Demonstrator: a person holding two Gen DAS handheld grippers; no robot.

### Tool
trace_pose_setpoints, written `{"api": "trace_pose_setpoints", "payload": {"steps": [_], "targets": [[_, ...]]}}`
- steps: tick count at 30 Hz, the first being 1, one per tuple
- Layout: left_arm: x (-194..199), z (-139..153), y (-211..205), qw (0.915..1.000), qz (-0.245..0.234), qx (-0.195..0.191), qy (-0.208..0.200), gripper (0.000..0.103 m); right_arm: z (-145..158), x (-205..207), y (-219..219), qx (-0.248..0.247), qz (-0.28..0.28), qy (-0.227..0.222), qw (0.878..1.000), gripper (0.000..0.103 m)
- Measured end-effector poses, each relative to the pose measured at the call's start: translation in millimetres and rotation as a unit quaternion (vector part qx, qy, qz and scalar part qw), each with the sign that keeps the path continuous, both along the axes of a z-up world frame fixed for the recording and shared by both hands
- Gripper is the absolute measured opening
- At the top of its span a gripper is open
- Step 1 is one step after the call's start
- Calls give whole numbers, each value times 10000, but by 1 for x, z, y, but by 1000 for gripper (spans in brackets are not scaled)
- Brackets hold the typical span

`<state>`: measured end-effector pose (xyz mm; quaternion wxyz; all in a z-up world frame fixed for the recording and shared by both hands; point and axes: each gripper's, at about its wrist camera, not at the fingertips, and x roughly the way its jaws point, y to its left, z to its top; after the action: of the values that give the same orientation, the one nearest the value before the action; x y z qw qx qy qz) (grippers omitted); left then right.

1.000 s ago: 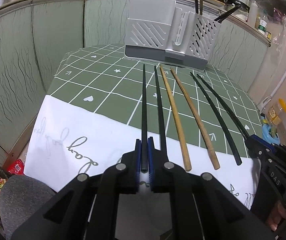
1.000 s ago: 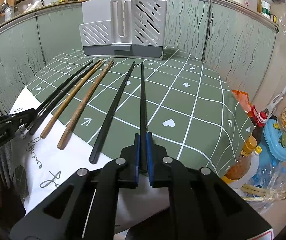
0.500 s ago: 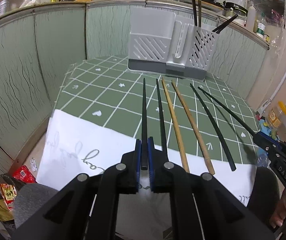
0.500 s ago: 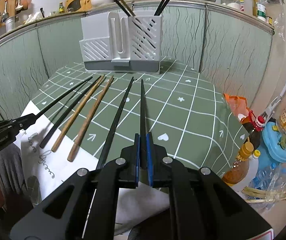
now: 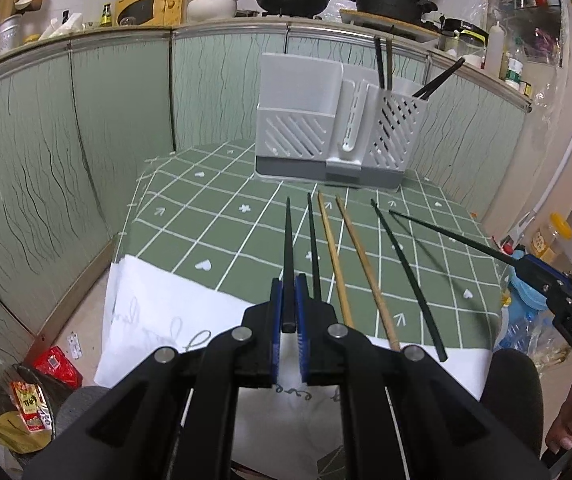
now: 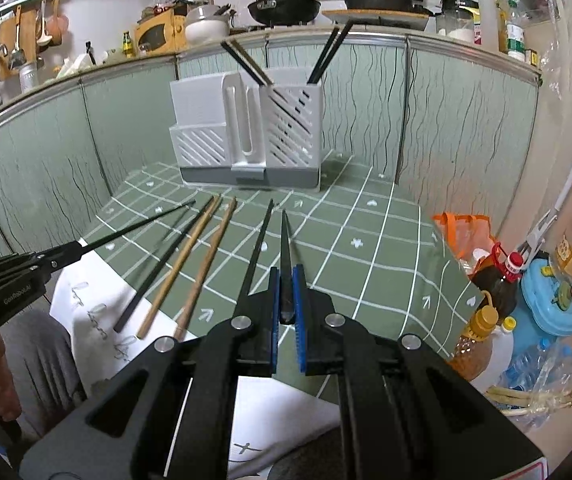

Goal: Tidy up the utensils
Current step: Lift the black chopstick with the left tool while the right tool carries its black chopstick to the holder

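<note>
My left gripper (image 5: 288, 300) is shut on a black chopstick (image 5: 288, 248) and holds it above the table, pointing at the grey utensil holder (image 5: 334, 136). My right gripper (image 6: 287, 292) is shut on another black chopstick (image 6: 285, 240), also lifted. On the green checked tablecloth (image 5: 213, 236) lie two black chopsticks (image 5: 314, 248) (image 5: 406, 276) and two wooden chopsticks (image 5: 336, 264). The holder (image 6: 245, 132) has several chopsticks standing in its right compartment. The right gripper also shows in the left wrist view (image 5: 534, 272), the left gripper in the right wrist view (image 6: 57, 256).
A white printed cloth (image 5: 157, 312) covers the table's near edge. Green panel walls (image 5: 45, 160) enclose the table on the left and behind. Bottles and a blue container (image 6: 550, 304) crowd the floor to the right. A bin with wrappers (image 5: 29, 400) sits at lower left.
Both grippers have lifted their black chopsticks off the table and pulled back and up. The four other chopsticks have not moved.
</note>
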<state>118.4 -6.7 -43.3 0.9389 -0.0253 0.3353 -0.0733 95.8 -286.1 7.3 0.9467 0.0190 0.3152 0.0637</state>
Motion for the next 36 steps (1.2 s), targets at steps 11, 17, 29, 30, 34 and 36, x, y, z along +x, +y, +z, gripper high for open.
{"api": "trace_pose_setpoints", "payload": {"steps": [11,17,29,30,34,36], "targets": [[3,39,3,9996,-6,16,-289,8,37,6,-4,59,-9,-289,9996,6],[8,59,4,9989,57,104,-447,8,54,14,-6,31,-86,-427,9990,6],[19,84,0,9976,76,240,-650,8,77,29,-10,79,-127,-511,9986,6],[20,87,0,9974,66,248,-667,8,79,30,-10,83,-131,-530,9985,6],[21,97,-1,9969,53,243,-742,8,85,33,-11,121,-132,-566,9982,6],[22,102,-1,9966,39,239,-783,8,88,33,-11,111,-128,-592,9981,6]]}}
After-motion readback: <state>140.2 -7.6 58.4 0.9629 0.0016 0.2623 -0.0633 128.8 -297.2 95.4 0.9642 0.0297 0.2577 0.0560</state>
